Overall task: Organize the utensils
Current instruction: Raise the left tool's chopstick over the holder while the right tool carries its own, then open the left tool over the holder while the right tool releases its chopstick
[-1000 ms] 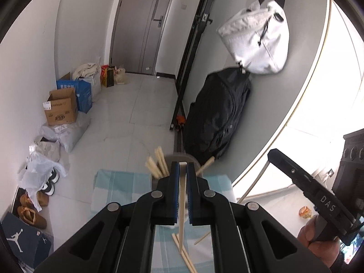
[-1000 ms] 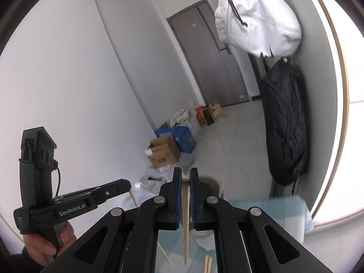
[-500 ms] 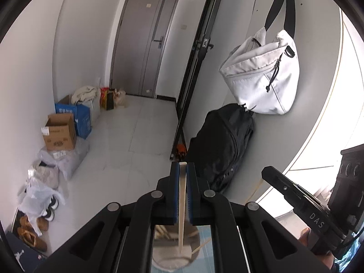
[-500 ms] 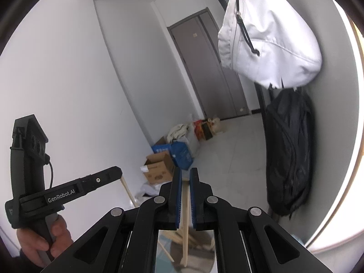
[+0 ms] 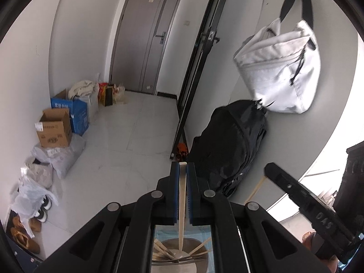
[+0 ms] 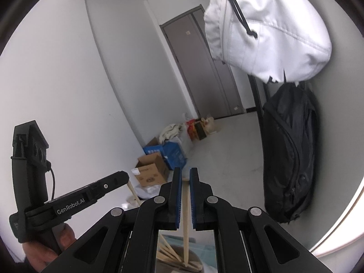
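My left gripper (image 5: 182, 166) is shut on a pale wooden chopstick (image 5: 182, 195) held upright between the blue pads. Its lower end hangs over the mouth of a round grey holder (image 5: 200, 258), where several chopsticks (image 5: 162, 249) lean. My right gripper (image 6: 185, 174) is shut on a second chopstick (image 6: 186, 207), which also hangs down toward the holder (image 6: 196, 260). Each gripper shows in the other's view, the right gripper (image 5: 274, 171) to the right and the left gripper (image 6: 121, 178) to the left, both held by hands. A light blue cloth (image 6: 173, 236) lies under the holder.
A black backpack (image 5: 229, 145) leans on the wall ahead, with a white bag (image 5: 279, 77) hanging above it. Cardboard boxes (image 5: 55, 127), plastic bags and shoes (image 5: 22, 236) line the left wall. A grey door (image 5: 145, 41) stands at the far end of the tiled floor.
Both grippers moved forward with their chopsticks. The holder slid from ahead of the fingertips to beneath the jaws, and the loose chopsticks on the cloth went out of view.
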`<state>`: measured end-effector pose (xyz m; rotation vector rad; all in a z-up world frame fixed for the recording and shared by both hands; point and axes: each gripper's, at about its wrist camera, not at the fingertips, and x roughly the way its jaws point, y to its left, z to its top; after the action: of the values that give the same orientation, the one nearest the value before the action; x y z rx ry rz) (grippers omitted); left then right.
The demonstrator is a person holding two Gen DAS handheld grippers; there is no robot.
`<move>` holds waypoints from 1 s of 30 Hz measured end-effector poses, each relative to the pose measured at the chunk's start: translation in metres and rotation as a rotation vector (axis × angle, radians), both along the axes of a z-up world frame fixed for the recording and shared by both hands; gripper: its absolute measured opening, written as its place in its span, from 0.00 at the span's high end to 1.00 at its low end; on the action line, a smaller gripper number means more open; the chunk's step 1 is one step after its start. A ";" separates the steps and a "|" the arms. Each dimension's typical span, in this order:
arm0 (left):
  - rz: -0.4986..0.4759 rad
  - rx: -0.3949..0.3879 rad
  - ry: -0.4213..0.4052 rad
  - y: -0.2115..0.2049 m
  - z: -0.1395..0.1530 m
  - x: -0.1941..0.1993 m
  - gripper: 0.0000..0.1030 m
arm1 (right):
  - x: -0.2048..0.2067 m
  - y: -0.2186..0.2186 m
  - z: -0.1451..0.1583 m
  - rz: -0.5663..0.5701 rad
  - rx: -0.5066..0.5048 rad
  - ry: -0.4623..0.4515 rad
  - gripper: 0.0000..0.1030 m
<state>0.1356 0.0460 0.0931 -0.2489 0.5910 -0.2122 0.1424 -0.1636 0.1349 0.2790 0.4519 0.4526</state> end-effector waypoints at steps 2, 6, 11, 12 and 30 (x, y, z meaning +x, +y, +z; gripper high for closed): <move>0.012 -0.017 0.017 0.003 -0.008 0.003 0.98 | -0.001 0.002 -0.006 -0.011 -0.017 -0.012 0.94; 0.018 -0.053 0.031 0.007 -0.017 0.006 0.98 | -0.002 0.005 -0.015 -0.019 -0.050 -0.037 0.94; -0.001 -0.054 0.037 0.004 -0.024 0.006 0.98 | 0.000 0.014 -0.030 0.016 -0.086 -0.022 0.94; -0.010 -0.054 0.040 0.004 -0.025 0.006 0.98 | -0.001 0.016 -0.033 0.020 -0.093 -0.021 0.94; -0.176 -0.067 0.221 0.015 -0.035 -0.007 0.93 | -0.025 0.017 -0.070 0.089 -0.052 0.135 0.89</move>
<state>0.1290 0.0614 0.0583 -0.2872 0.8274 -0.3781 0.1176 -0.1468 0.0654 0.2408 0.6086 0.5096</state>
